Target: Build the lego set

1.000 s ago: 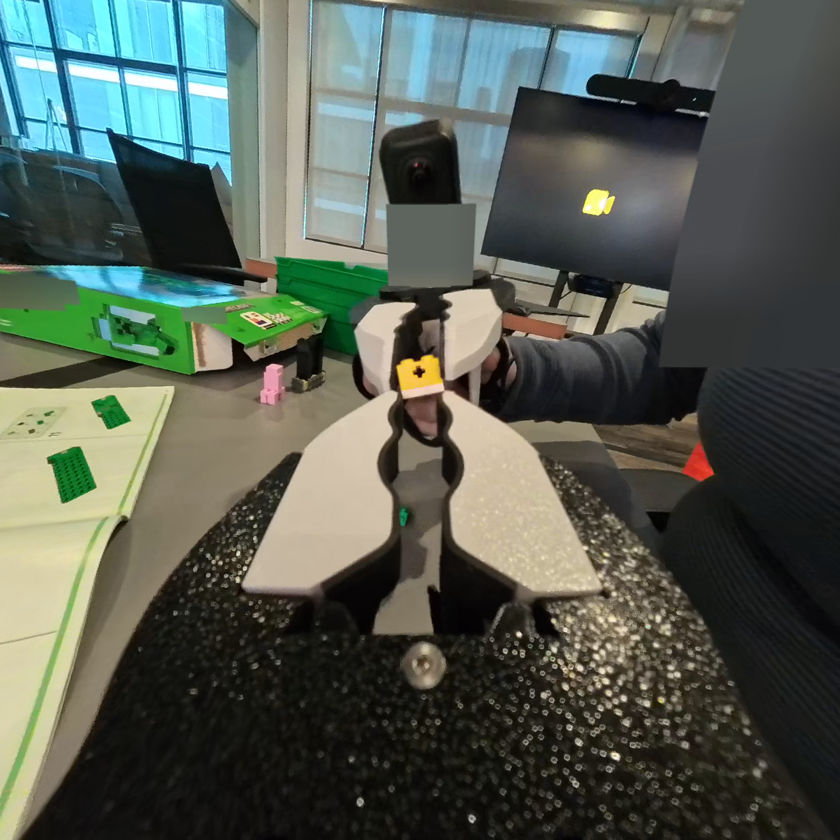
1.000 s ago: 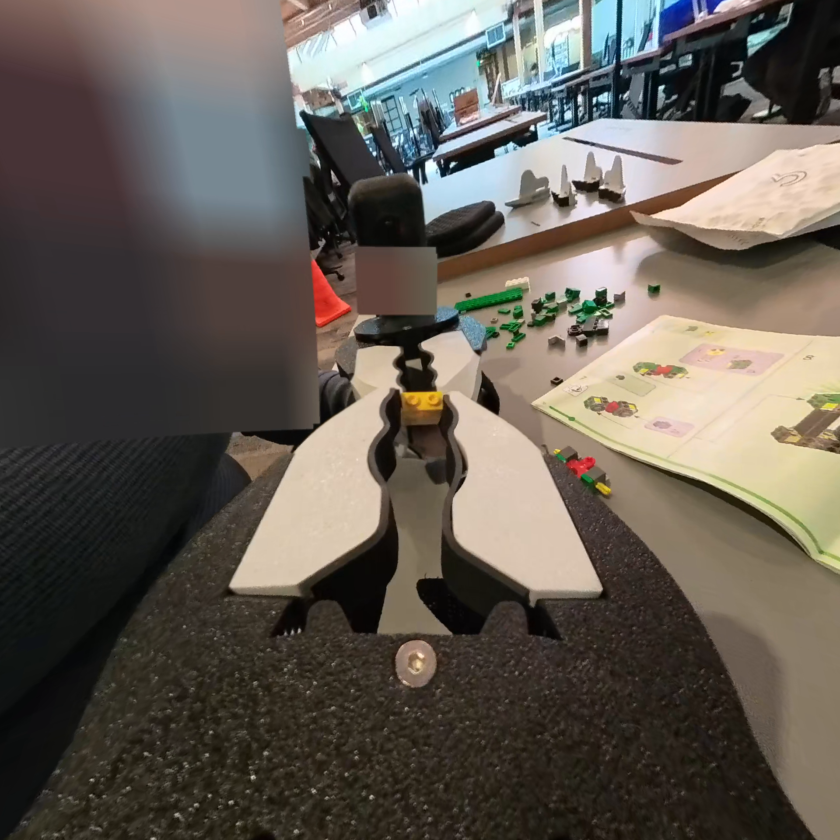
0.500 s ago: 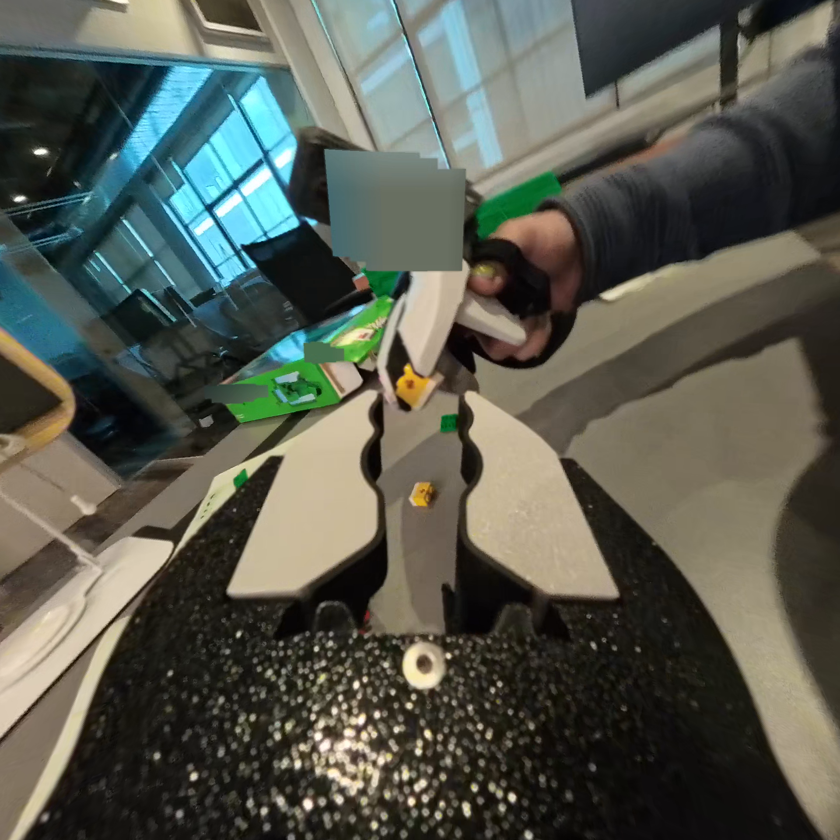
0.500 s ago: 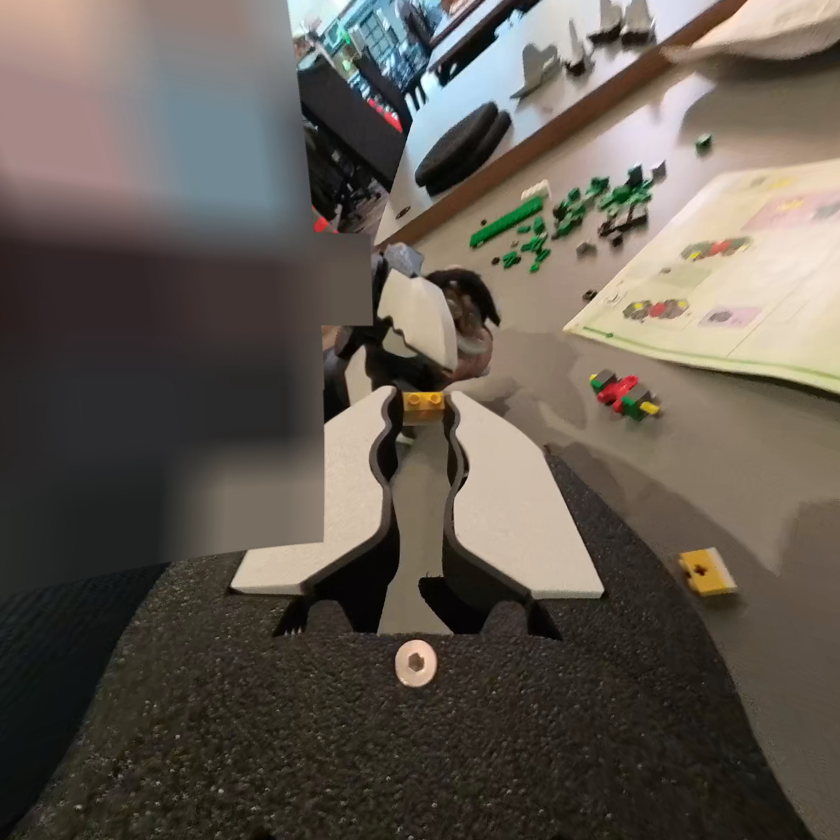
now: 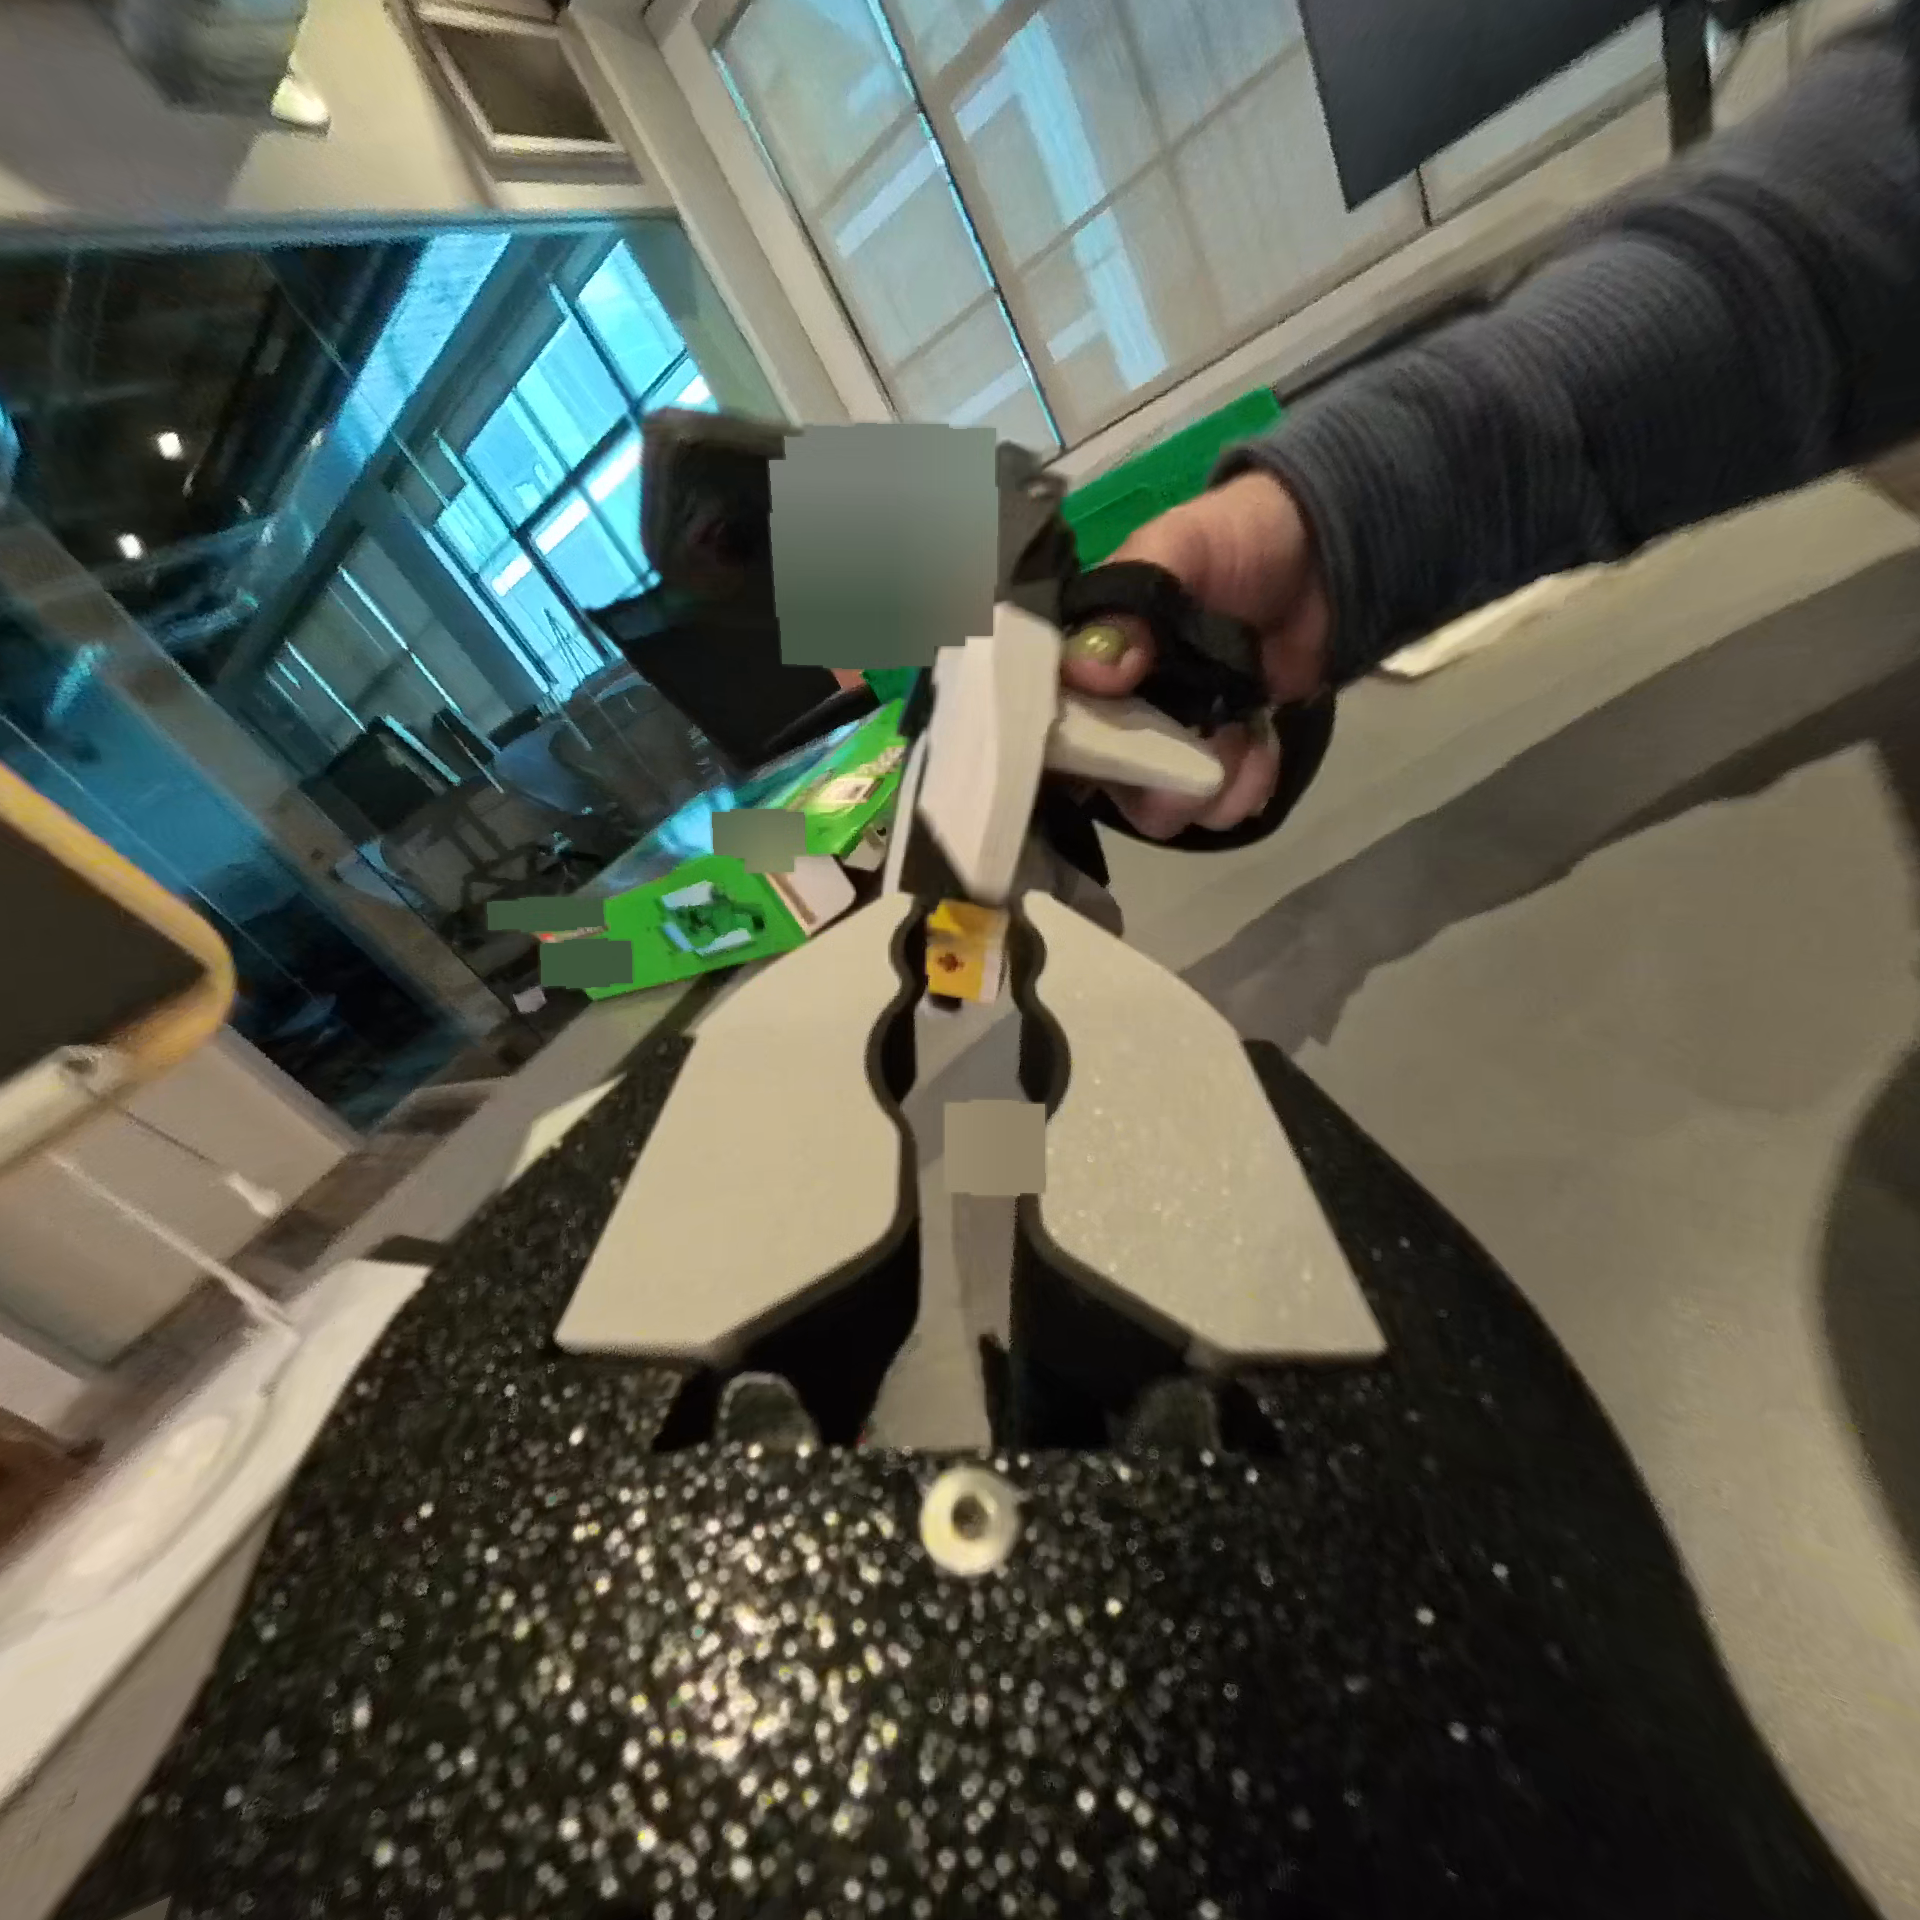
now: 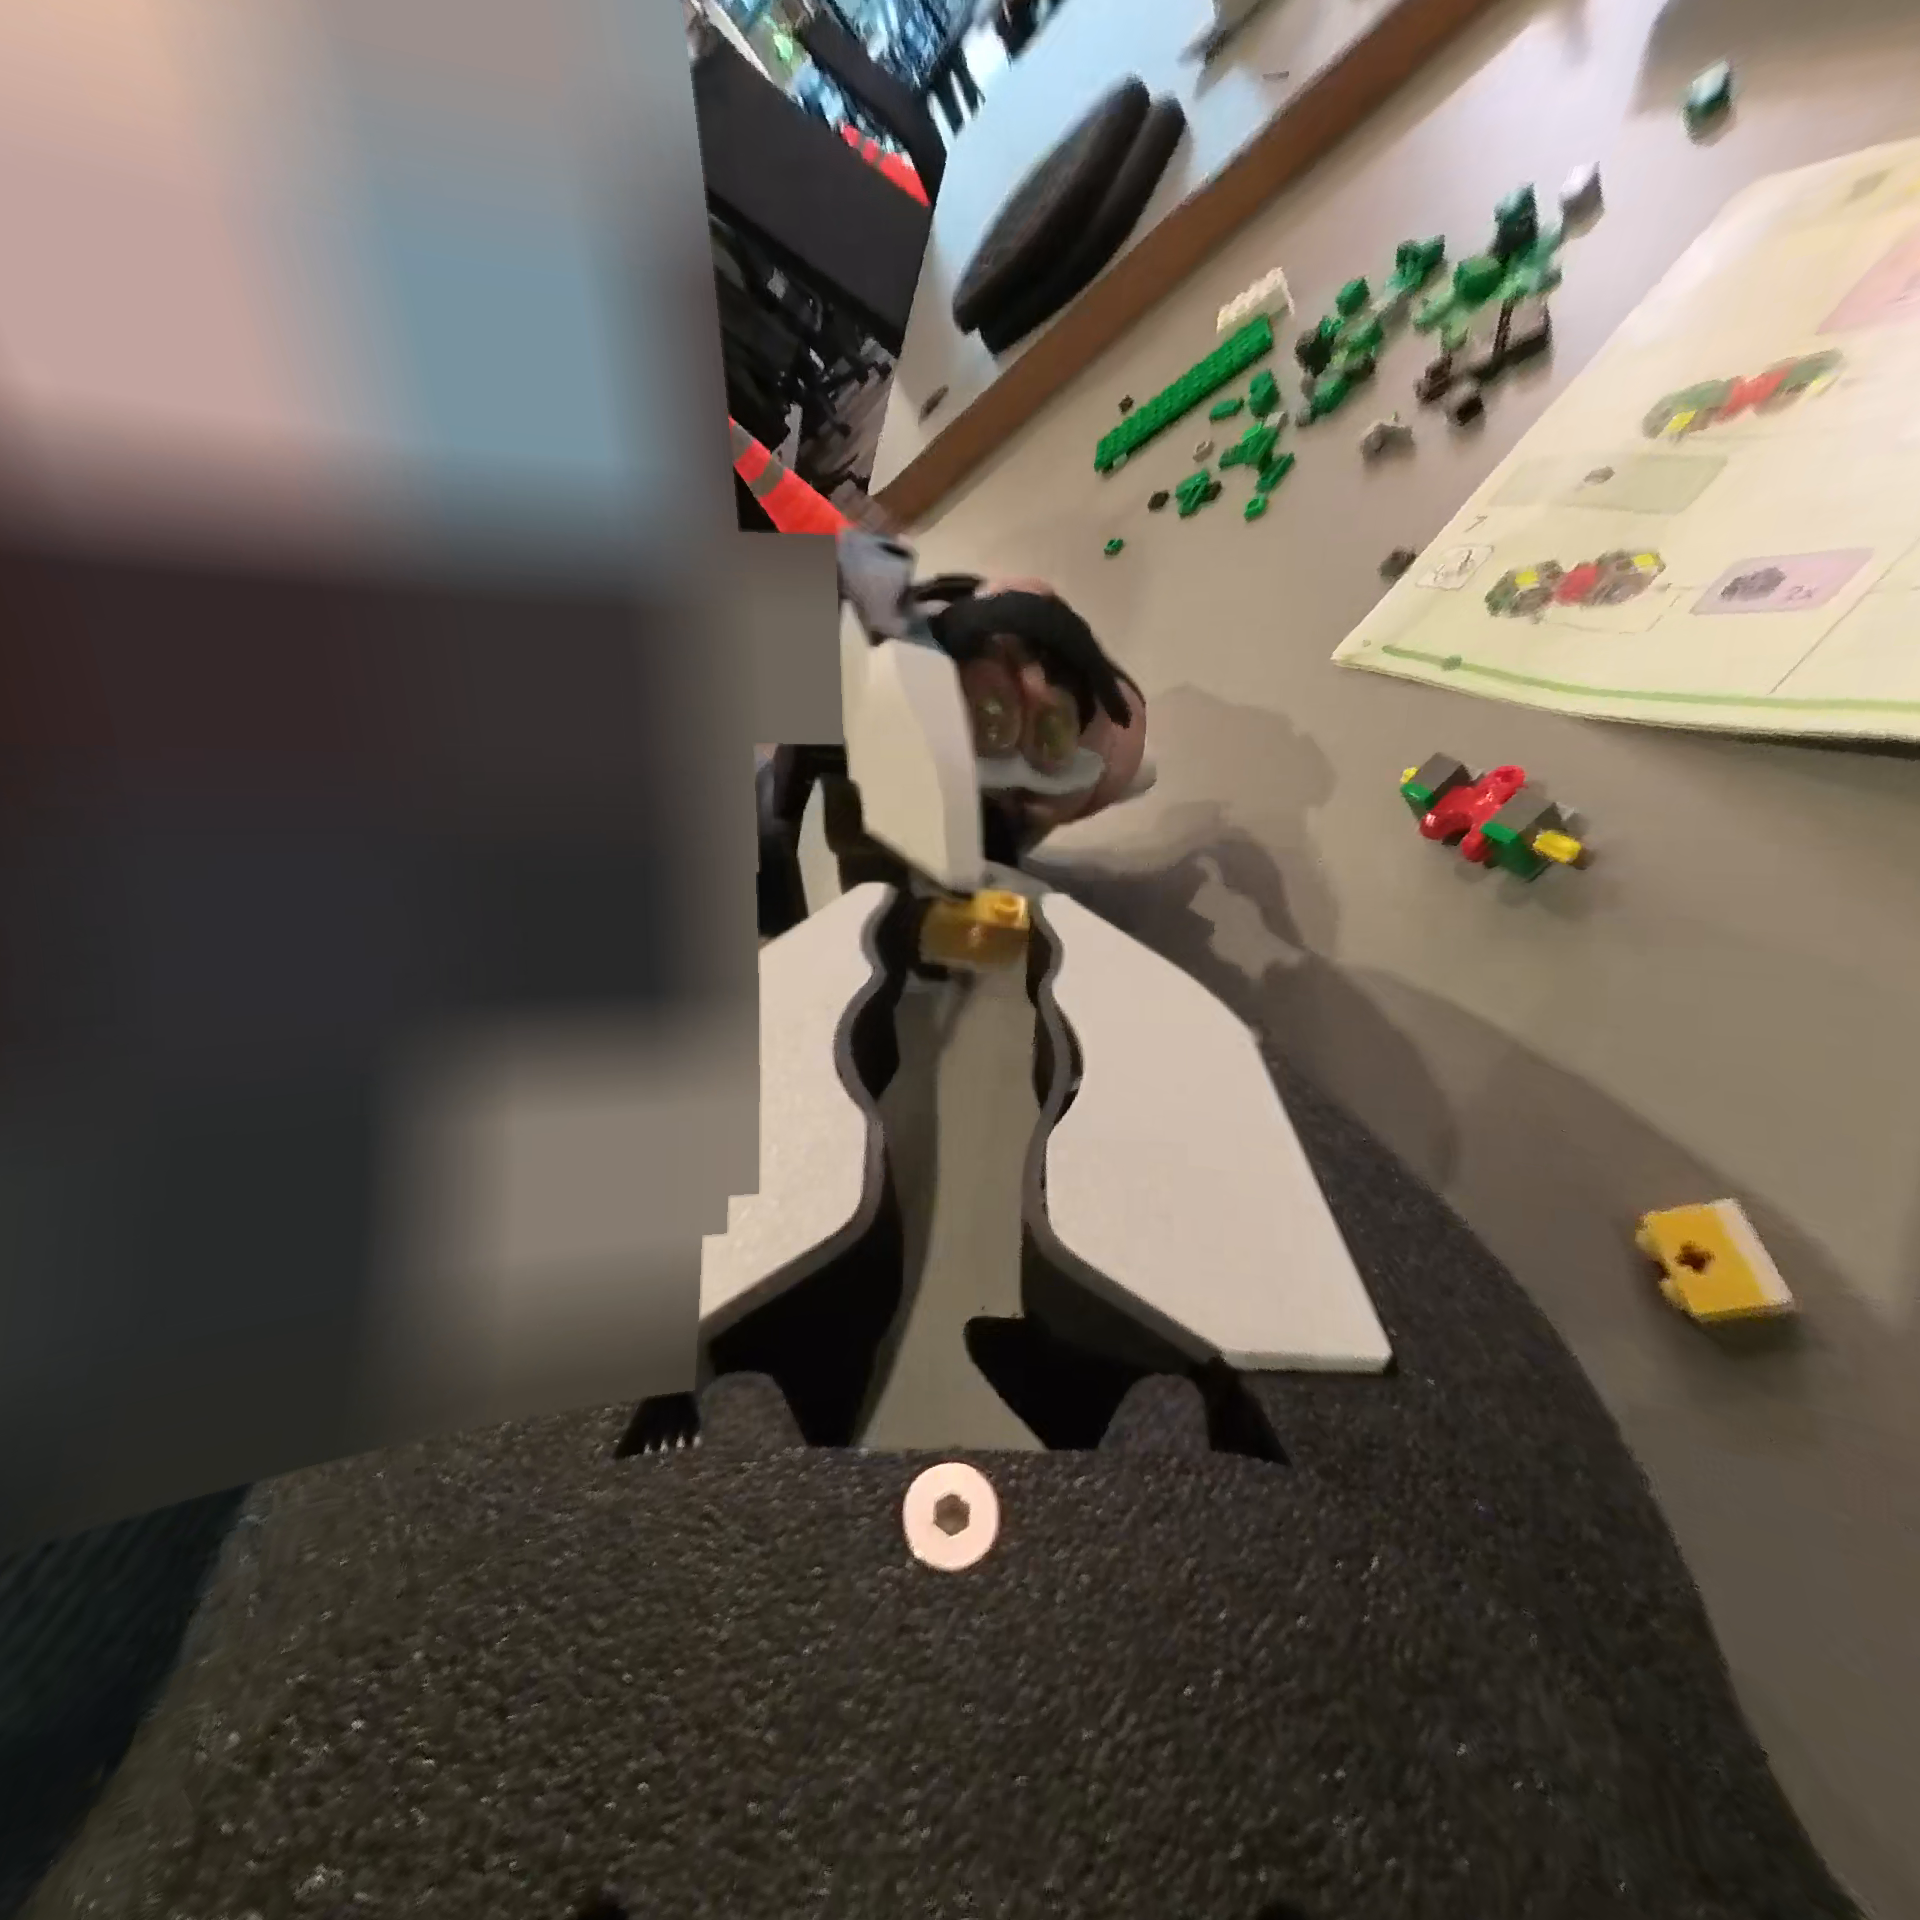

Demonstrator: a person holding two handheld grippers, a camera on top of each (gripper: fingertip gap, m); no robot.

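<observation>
My right gripper (image 6: 961,914) is shut on a small yellow brick (image 6: 977,930) and holds it above the grey table (image 6: 1558,1039). My left gripper (image 5: 963,920) faces it tip to tip, its jaws a narrow gap apart on either side of that brick (image 5: 958,966), which has a white side. I cannot tell whether the left pads touch it. The right gripper (image 5: 951,894) comes down from above in the left wrist view. In the right wrist view the left gripper (image 6: 951,873) shows edge-on. A yellow-and-white piece (image 6: 1714,1273) lies loose on the table to the right.
A small red, green and yellow assembly (image 6: 1491,816) lies near the open instruction booklet (image 6: 1714,520). Loose green and dark pieces (image 6: 1351,343) are scattered beyond. A green set box (image 5: 707,925) lies behind the grippers. A person's hand (image 5: 1226,603) holds the right gripper. My two grippers' fingertips are within a few centimetres of each other. It is some 12 centimetres from my right tips to the yellow-and-white piece (image 6: 1714,1273).
Both grippers have tilted steeply. The left jaws opened and a yellow-and-white piece dropped to the table. The left jaws have since narrowed around the brick that the right gripper holds.
</observation>
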